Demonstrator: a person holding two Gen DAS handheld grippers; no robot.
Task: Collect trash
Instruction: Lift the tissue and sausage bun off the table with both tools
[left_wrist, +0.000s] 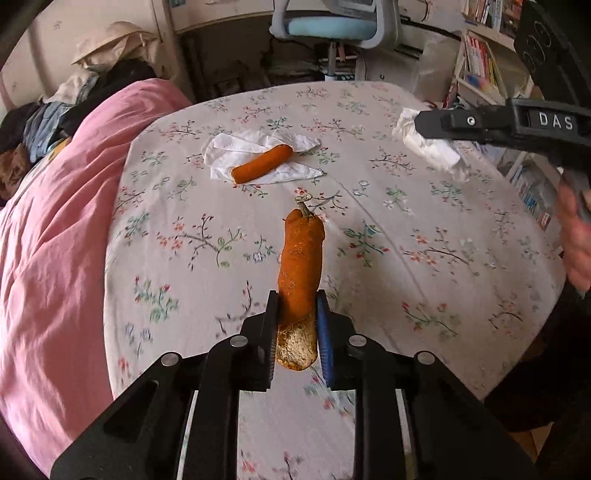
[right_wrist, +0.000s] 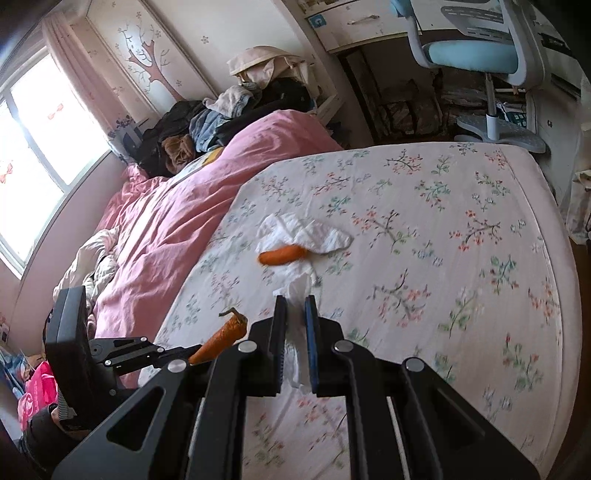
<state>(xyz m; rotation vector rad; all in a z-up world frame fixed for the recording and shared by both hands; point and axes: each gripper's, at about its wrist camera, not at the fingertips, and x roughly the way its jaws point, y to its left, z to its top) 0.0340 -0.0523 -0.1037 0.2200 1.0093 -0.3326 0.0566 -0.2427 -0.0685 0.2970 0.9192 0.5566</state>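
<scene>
While the flowered sheet (left_wrist: 424, 258) is lying bare toward its far edge, we are clamping the left gripper (left_wrist: 297, 328) on a peel (left_wrist: 301, 258) above it. Our right gripper (right_wrist: 295, 332) is pinching a tissue (right_wrist: 293, 332). Another peel (left_wrist: 262, 163) is resting on a napkin (left_wrist: 236, 147) farther off.

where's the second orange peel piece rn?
Left wrist view: smaller peel piece lies on the white tissue mid-bed, beyond the peel in the left gripper.
</scene>
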